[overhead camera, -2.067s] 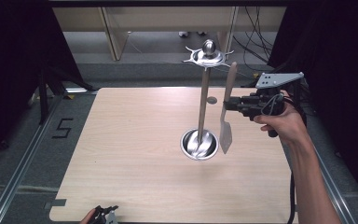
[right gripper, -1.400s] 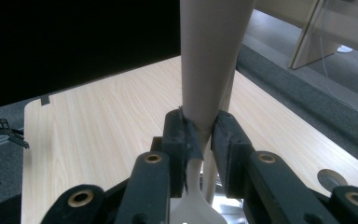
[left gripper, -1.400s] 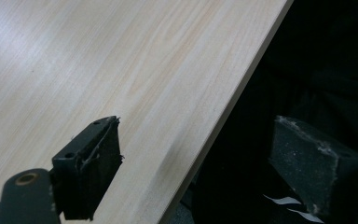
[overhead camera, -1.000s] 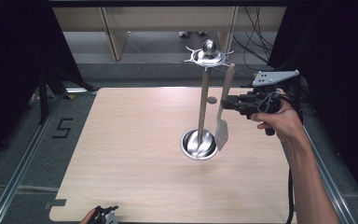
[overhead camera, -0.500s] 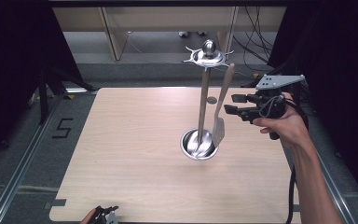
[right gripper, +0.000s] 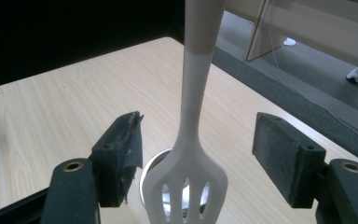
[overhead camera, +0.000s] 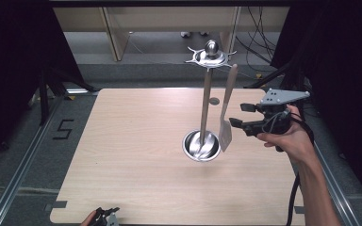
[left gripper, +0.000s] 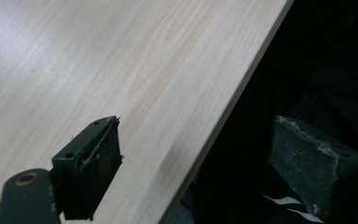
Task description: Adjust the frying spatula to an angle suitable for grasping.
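Observation:
A metal utensil stand point(overhead camera: 205, 101) rises from a round bowl-shaped base point(overhead camera: 201, 146) at the table's middle, with a hooked crown point(overhead camera: 210, 55) on top. A pale slotted spatula point(overhead camera: 226, 110) hangs blade down just right of the pole, its handle tip up by the crown's rim. My right gripper point(overhead camera: 240, 115) sits a little right of the spatula, open and apart from it. In the right gripper view the spatula point(right gripper: 191, 140) stands between the spread jaws of the right gripper point(right gripper: 198, 140) without touching either pad. My left gripper point(overhead camera: 106, 214) rests open at the table's near edge, holding nothing.
The wooden table point(overhead camera: 136, 141) has broad bare surface left of the stand. In the left gripper view the table edge point(left gripper: 223, 116) runs diagonally with dark floor beyond. Cables and shelving lie behind the table's far side.
My right gripper has let go of the spatula handle and drawn back to the right. The spatula now hangs free, slightly closer to the pole. The left gripper has stayed put.

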